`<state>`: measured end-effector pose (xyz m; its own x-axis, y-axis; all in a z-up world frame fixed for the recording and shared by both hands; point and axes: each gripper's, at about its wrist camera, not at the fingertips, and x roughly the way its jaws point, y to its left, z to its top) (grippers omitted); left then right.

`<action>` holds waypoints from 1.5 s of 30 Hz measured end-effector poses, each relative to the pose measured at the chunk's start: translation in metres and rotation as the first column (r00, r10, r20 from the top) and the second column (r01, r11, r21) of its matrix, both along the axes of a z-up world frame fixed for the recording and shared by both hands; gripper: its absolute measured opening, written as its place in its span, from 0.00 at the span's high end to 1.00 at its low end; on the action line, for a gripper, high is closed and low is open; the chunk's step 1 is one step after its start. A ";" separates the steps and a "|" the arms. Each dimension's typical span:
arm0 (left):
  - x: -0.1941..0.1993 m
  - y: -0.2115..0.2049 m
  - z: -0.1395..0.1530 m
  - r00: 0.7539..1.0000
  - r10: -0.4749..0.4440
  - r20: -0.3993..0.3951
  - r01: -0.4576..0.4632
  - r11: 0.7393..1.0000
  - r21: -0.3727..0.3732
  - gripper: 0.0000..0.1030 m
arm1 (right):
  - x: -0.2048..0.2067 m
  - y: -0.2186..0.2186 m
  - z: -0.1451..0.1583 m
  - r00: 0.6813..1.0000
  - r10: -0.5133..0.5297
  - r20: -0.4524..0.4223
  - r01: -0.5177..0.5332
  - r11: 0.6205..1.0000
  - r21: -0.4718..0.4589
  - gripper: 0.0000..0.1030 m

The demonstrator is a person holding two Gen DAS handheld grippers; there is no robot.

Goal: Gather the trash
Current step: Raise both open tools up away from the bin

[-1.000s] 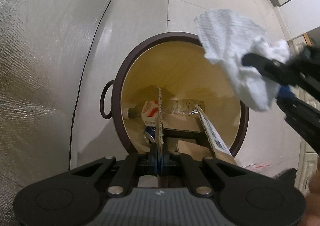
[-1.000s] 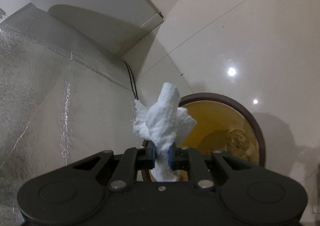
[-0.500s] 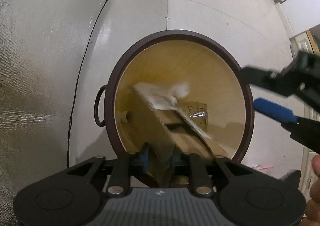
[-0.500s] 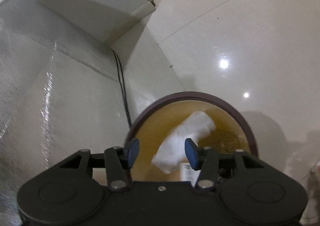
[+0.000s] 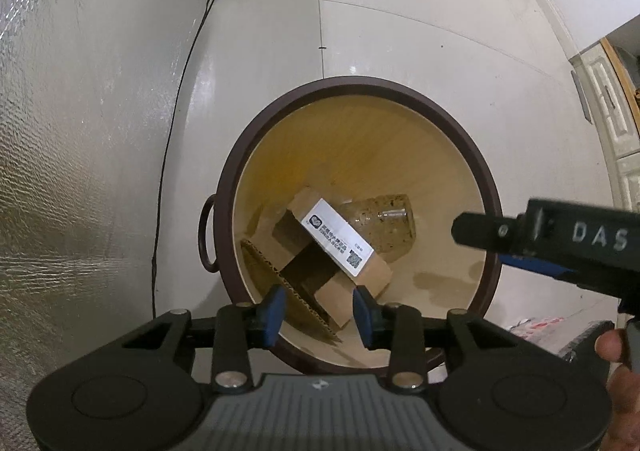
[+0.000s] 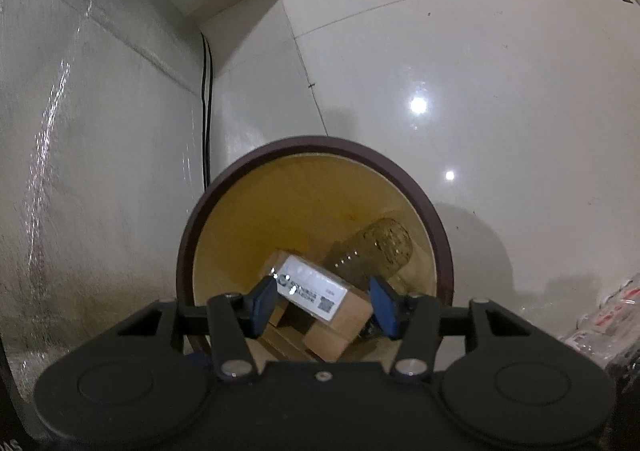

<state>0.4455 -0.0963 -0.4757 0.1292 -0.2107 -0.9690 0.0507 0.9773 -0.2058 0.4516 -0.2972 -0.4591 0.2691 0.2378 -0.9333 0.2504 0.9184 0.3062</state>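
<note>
Both grippers hover over the round bin (image 5: pixel 472 139), left gripper (image 5: pixel 319 311) and right gripper (image 6: pixel 325 307) fingers spread, grasping nothing. A cardboard box (image 5: pixel 340 251) and plastic bottle (image 5: pixel 384 225) lie inside. Best lift both straight up, clear of the rim, before seeking more trash.

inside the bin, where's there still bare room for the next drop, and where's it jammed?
Free: the bin floor on the right, between the cardboard box and the right wall, below the plastic bottle; also the far wall above both. Crowded: the near-left, where the box and loose corrugated flap stack, bottle leaning behind. Both grippers, left and right, hang open.
</note>
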 end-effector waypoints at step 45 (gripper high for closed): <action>-0.060 0.032 0.109 0.990 0.014 0.143 -0.039 0.983 0.177 0.00 | -0.104 -0.018 0.083 0.995 0.040 0.087 -0.022 0.981 -0.193 0.00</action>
